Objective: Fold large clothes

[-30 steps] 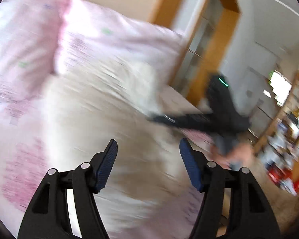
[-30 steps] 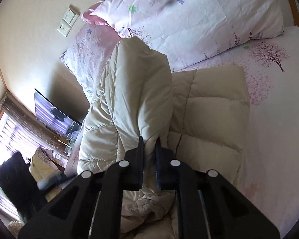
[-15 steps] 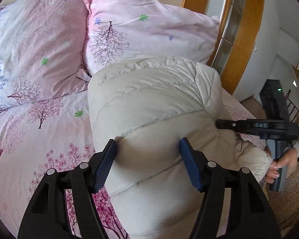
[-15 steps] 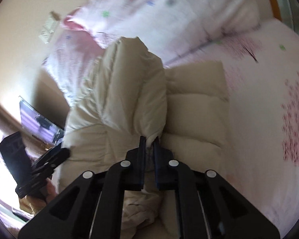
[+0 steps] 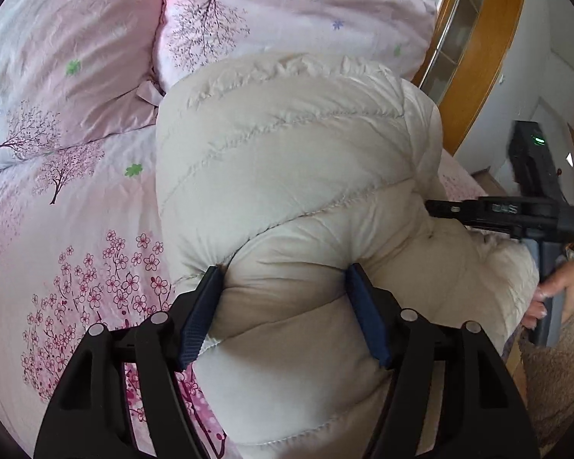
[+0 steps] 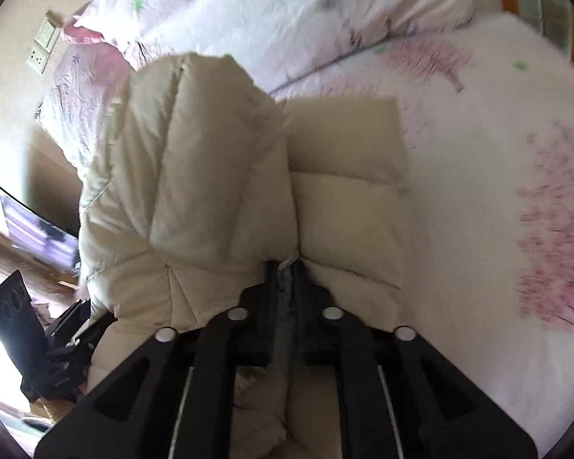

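My left gripper (image 5: pixel 283 306) stands wide open, its blue ribbed pads (image 5: pixel 198 317) pressed against either side of a puffy fold of the jacket (image 5: pixel 294 160). The fabric bulges between them, but they are not pinching it. My right gripper (image 6: pixel 285 290) is clamped on the jacket (image 6: pixel 218 176), a thin bit of its edge caught between nearly shut fingers, with one raised lobe standing up just ahead and left of the tips and a flatter panel lying ahead and right.

The jacket is cream, quilted in wide stitched channels, soft and thick, with puckered seams and a slight sheen. It lies on the bed (image 5: pixel 76 252), ahead of and under both grippers.

In the left wrist view, left of my left gripper, there is open sheet, pink with blossom and tree prints. Ahead, past the jacket, two pink pillows (image 5: pixel 287 11) close off the far side. To the right, the jacket's rounded edge drops off near the bed's side, where the other gripper (image 5: pixel 532 210) and my hand (image 5: pixel 555 290) show, with a wooden frame (image 5: pixel 474 46) beyond.

In the right wrist view, a broad stretch of sheet (image 6: pixel 497 199) lies open to the right. That view is somewhat blurred.
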`<move>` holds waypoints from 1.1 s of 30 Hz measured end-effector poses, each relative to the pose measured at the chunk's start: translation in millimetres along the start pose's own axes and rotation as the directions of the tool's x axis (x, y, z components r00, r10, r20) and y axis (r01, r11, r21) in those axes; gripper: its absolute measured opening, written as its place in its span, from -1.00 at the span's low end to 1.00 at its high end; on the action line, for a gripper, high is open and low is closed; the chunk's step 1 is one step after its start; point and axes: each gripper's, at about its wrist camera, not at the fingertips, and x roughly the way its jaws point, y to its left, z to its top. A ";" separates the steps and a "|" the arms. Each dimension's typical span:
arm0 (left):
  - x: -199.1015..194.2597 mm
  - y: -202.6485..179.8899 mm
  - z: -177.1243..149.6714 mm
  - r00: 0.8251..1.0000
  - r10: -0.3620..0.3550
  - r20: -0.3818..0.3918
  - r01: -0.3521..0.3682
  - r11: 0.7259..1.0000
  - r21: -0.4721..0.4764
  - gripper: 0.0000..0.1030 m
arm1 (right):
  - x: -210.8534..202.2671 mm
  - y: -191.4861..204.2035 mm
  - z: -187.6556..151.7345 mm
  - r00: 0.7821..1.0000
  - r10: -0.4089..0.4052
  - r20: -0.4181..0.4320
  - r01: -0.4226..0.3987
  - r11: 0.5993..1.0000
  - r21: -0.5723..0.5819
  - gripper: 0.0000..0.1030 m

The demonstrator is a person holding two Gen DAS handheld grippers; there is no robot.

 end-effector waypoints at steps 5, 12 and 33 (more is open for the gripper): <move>-3.1 0.6 0.0 1.000 -0.006 0.019 0.006 1.000 -0.009 0.34 | -63.6 39.1 -35.6 0.984 0.043 0.172 -0.017 0.988 -0.151 -0.37; -4.3 -0.4 -2.6 0.999 -0.001 0.032 0.002 1.000 -0.011 0.34 | -46.7 67.4 -73.1 0.994 -0.022 0.105 0.051 0.958 -0.283 -0.41; -16.5 72.4 47.5 0.988 -0.141 0.061 0.150 0.967 -0.204 0.46 | -60.0 -9.2 1.4 0.963 0.235 0.132 -0.240 0.970 0.022 0.64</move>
